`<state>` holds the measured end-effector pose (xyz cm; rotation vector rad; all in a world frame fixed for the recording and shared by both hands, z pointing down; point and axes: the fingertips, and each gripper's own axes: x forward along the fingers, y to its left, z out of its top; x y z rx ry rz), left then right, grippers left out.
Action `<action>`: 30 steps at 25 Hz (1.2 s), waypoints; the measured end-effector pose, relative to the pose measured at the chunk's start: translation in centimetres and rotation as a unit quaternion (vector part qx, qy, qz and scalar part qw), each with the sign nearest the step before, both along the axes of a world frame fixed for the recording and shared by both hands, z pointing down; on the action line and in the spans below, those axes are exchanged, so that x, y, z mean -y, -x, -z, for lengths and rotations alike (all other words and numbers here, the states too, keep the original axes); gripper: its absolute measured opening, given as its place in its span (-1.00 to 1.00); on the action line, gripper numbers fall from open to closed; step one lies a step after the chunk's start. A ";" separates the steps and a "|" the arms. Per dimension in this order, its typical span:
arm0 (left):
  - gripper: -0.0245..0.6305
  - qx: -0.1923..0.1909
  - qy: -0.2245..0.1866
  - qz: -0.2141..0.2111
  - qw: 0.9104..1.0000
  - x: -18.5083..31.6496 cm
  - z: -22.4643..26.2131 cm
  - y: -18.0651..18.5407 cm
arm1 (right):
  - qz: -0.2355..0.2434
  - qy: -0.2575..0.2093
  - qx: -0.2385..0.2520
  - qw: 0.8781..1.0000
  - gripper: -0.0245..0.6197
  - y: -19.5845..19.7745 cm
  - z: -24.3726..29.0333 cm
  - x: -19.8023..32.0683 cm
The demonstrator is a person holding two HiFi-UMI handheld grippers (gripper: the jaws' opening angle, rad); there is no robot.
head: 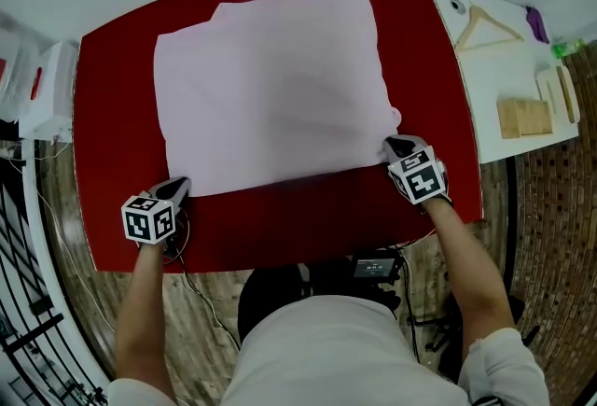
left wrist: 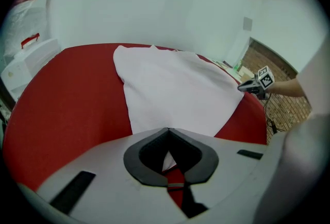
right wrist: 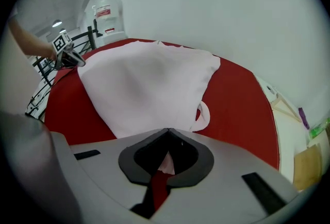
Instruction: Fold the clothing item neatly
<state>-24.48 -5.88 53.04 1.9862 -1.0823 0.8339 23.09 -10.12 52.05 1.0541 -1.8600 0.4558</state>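
- The left tool (head: 177,185) is sitting at the near left corner of the garment (head: 270,77), its jaws pressed together and pinching a sliver of the pale cloth.
- The garment is lying spread nearly flat on the red worktop (head: 112,105), taking up most of the middle, with its far edge a little uneven near the worktop's far rim.
- It is looking thin, soft and light, so it is likely going to drape and sag wherever it is not being held. A lifted edge is probably going to trail rather than stay straight.
- Cloth on a smooth worktop is likely sliding easily, so a slow, even carry is suiting it better than a tug. Nothing about it is looking fragile.
- The two near corners are reading as the sound places to take hold, since gripping both is pulling the hem taut between the tools.
- A small loop (right wrist: 208,115) of cloth is sticking out at the right edge and is likely needing tucking in.
- The right tool (head: 395,148) is sitting at the near right corner, its jaws likewise closed and nipping cloth.
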 end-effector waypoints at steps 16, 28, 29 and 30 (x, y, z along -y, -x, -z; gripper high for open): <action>-0.91 -0.021 -0.007 0.015 1.000 -0.8 -0.3 0.7 | -0.007 0.008 -0.011 1.000 -0.88 -1.9 -0.3 -2.1; -0.91 -0.011 -0.051 0.006 0.999 -1.2 1.0 -0.6 | 0.081 -0.030 -0.016 0.996 -0.88 3.4 1.3 -2.4; -0.91 -0.009 -0.044 0.006 0.999 -1.3 0.6 -0.7 | 0.096 -0.020 -0.022 0.995 -0.88 3.8 0.6 -3.1; -0.91 -0.010 -0.038 0.009 0.999 -1.4 0.3 -0.6 | 0.104 -0.013 -0.024 0.994 -0.88 4.0 -0.1 -3.7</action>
